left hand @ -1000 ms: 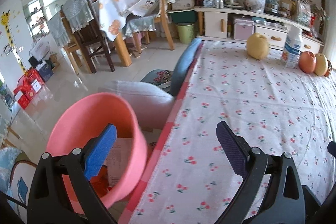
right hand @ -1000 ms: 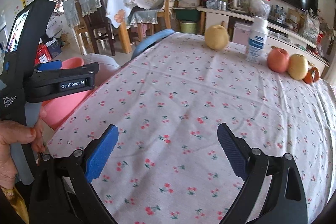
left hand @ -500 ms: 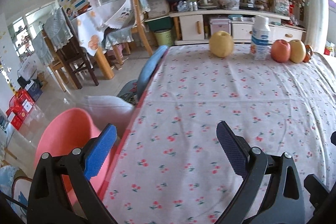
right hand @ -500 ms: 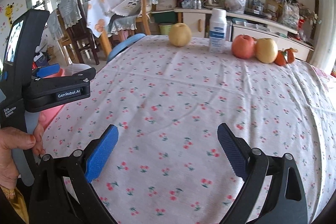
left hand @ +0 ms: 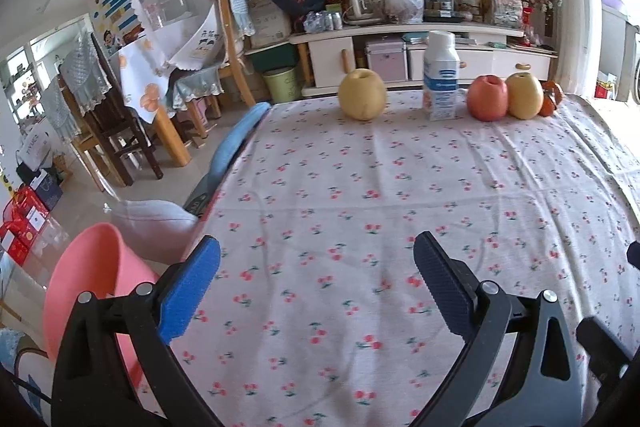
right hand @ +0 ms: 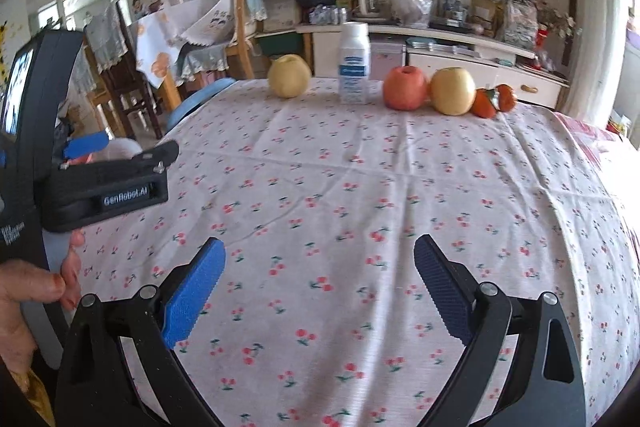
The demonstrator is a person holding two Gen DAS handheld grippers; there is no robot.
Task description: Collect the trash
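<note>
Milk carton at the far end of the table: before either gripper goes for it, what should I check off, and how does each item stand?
1. Left gripper open and empty: ok.
2. Right gripper open and empty: ok.
3. Milk carton upright, standing apart from the yellow pear and red apple: ok.
4. Cloth between the grippers and carton bare: ok.
5. Pink bin beside the table's left edge, mouth open: ok.
6. Carton empty, so truly trash: cannot tell.

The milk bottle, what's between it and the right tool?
Only bare cherry tablecloth lies between the open right tool and the milk bottle, seen in the right wrist view.
</note>
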